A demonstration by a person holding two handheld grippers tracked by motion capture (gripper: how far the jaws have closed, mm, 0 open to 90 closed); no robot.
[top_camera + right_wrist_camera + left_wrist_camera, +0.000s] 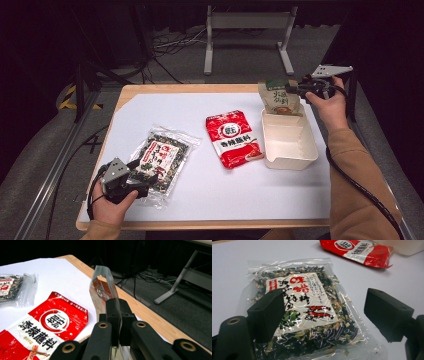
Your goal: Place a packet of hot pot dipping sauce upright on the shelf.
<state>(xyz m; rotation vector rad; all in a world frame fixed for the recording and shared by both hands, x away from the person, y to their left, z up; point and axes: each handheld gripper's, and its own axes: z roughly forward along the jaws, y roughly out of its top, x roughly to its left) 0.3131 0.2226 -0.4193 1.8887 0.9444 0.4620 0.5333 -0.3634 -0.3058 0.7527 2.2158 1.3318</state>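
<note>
My right gripper [295,90] is shut on the edge of a beige snack pouch [279,97], which hangs upright over the far end of a cream tray [302,152]. In the right gripper view the jaws pinch the pouch's clear edge [103,282] between them. A clear bag of dark dried seaweed [161,162] with a white and red label lies at the front left. My left gripper [142,177] rests open at its near end, and its black pads [268,313] stand wide on either side of the seaweed bag [304,310]. A red seasoning packet [232,138] lies flat in the middle.
White paper [210,200] covers the wooden table [150,89]. The red packet [45,330] lies close to the tray's left wall. Behind the table are a grey metal stand [247,30] and loose cables [170,42] on the floor.
</note>
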